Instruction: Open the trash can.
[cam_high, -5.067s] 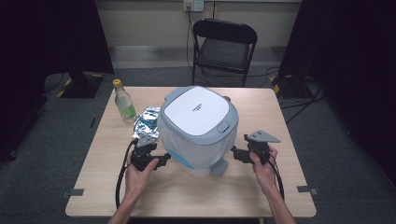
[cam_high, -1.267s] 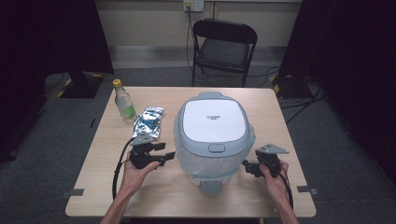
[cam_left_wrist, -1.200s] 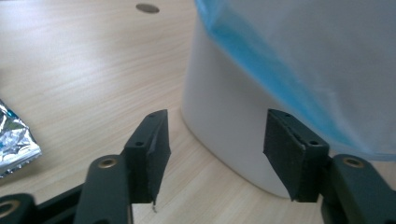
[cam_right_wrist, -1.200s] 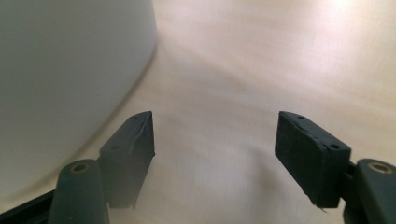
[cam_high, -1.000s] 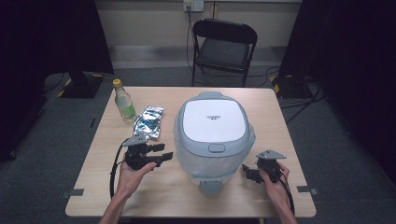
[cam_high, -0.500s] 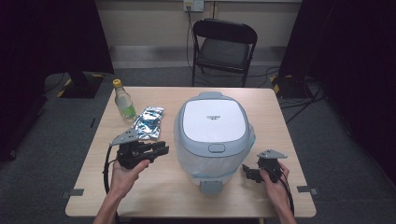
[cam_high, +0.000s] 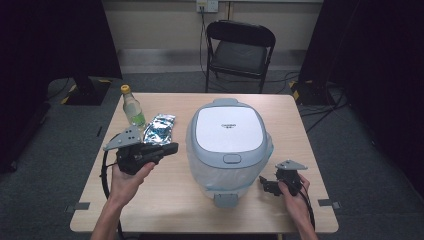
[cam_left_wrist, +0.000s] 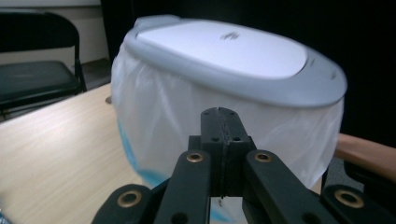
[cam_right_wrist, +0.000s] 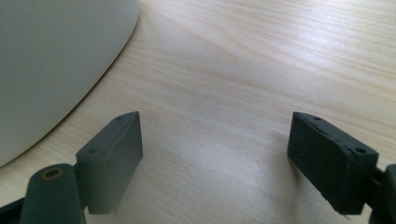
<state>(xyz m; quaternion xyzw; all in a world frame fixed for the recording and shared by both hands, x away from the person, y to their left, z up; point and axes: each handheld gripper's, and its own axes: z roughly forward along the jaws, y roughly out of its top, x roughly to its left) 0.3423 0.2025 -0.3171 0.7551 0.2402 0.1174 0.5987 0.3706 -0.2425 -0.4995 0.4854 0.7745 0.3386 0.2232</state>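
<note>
Bin (cam_high: 229, 145) with a white-and-grey lid stands near the middle of the wooden surface (cam_high: 165, 200), a thin plastic liner showing around its body below the lid rim. Left claw (cam_high: 170, 149) is held above the surface at about 9 o'clock from the bin, pointing toward it; in the left gripper view its jaws are pressed flat together with nothing between them, and the bin (cam_left_wrist: 224, 93) rises just ahead of them. Right claw (cam_high: 263, 183) sits low at about 4 o'clock from the bin, close to its base; in the right gripper view its jaws are spread wide over bare wood, with the pale bin wall (cam_right_wrist: 51, 60) at the upper left. At roughly 10 o'clock from the bin lie a silvery foil pouch (cam_high: 159, 127) and, beyond it, a clear bottle (cam_high: 133, 106) with a yellow cap. A black folding chair (cam_high: 239, 50) stands past the far edge at 12 o'clock.
</note>
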